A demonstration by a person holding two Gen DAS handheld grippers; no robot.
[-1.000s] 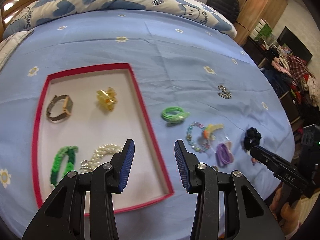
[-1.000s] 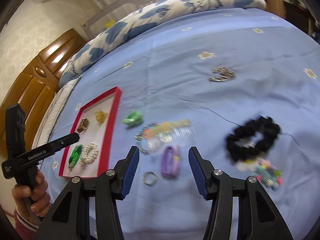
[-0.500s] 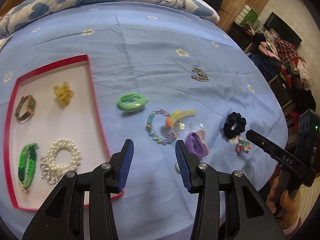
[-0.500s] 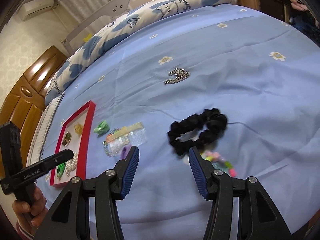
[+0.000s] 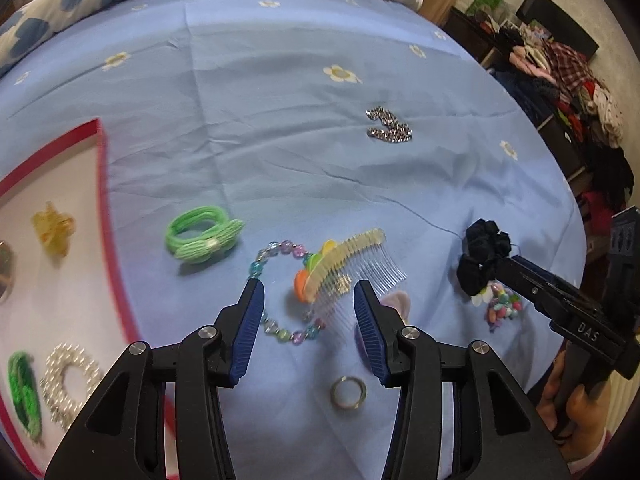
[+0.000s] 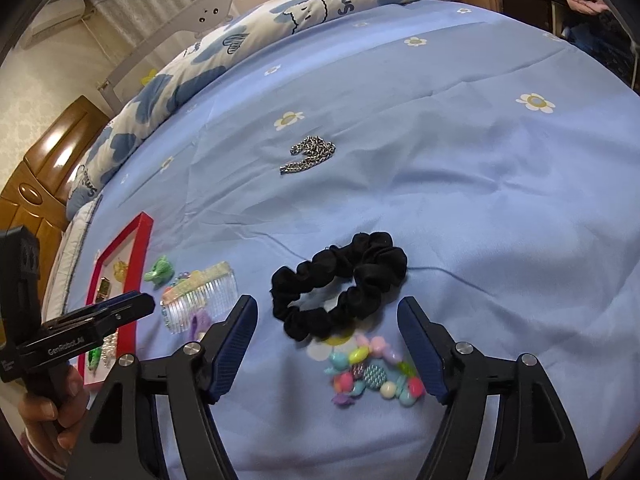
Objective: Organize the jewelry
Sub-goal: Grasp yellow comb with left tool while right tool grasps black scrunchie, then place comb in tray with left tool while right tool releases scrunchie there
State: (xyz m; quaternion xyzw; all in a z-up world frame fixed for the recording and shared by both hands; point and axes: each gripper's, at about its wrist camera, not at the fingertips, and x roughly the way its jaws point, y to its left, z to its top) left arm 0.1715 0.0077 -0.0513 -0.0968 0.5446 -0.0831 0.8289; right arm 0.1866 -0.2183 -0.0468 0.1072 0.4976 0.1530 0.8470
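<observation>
Reaching for two loose pieces at once, we have our left gripper (image 5: 308, 304) poised over the clear hair comb (image 5: 352, 264) with its coloured flower trim, and our right gripper (image 6: 326, 334) over the black scrunchie (image 6: 340, 284). Both sets of jaws are spreading at this moment and grip nothing: the comb's teeth lie in the gap between the left pads without being pressed, and the right pads stand either side of the scrunchie's near edge and the multicoloured bead bracelet (image 6: 372, 374) just below it.

To do this well, we judge the left pads should close across the comb's solid spine, not its thin teeth, and keep clear of the pastel bead bracelet (image 5: 280, 292) that touches it, or both may lift together. The right jaws want only the scrunchie's fabric, so we should settle on its far loop, away from the beads.

Everything is bound for the red-rimmed tray (image 5: 102, 168), which already holds a pearl bracelet (image 5: 70, 380), a green braided band (image 5: 24, 392) and a yellow claw clip (image 5: 54, 228). A green hair tie (image 5: 202, 238), silver chain (image 5: 390, 126), gold ring (image 5: 348, 392) and purple tie (image 5: 396, 304) lie loose on the blue flowered sheet (image 5: 280, 140).

Readable writing: "DAS" on the right gripper's body in the left view; "GenRobot.AI" on the left gripper's body in the right view; "Smile" on the quilt (image 6: 304, 4).
</observation>
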